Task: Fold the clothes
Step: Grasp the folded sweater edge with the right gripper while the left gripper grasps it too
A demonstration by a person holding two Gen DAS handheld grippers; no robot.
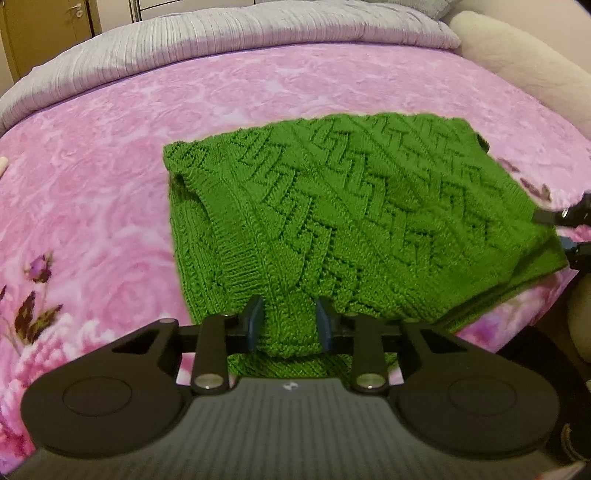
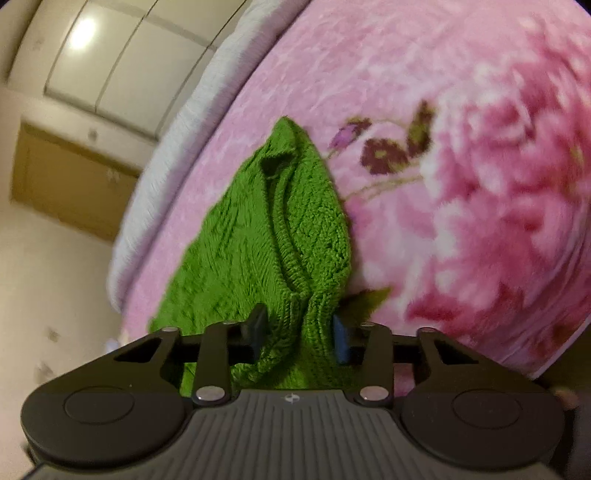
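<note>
Two views, left wrist taken ahead of right.

Left wrist view: green knit sweater (image 1: 332,214) spread on pink floral blanket (image 1: 92,206) of bed, already doubled over on itself, ribbed edge curving down left part, lower layer peeking out at near right. Thick cable-patterned knit; likely soft, floppy, of some weight, stretchy under pull, not slippery, not fragile. Left tool (image 1: 290,325) at near edge, blue fingers (image 1: 254,321) standing somewhat apart with a bunch of knit filling the gap between them; seemingly clamped on that bunch. Best hold judged at a hem or ribbed border, taking both layers, since open stitches could snag or stretch if pulled by one strand. Other tool just visible at far right edge (image 1: 569,221), at sweater's side. Grey quilted bedding (image 1: 221,40) beyond blanket, cream cushion or headboard (image 1: 517,55) at right, wooden door (image 1: 48,29) at far left.

Right wrist view: tilted, blurred. Right tool (image 2: 299,336) with fingers (image 2: 341,339) either side of a thick fold of same sweater (image 2: 258,229), knit pressed between them, ribbed band running up from grip. Blanket plush and soft, so little firm backing for pressing a crease. White wardrobe doors (image 2: 110,55) and pale floor (image 2: 55,277) beyond bed.
</note>
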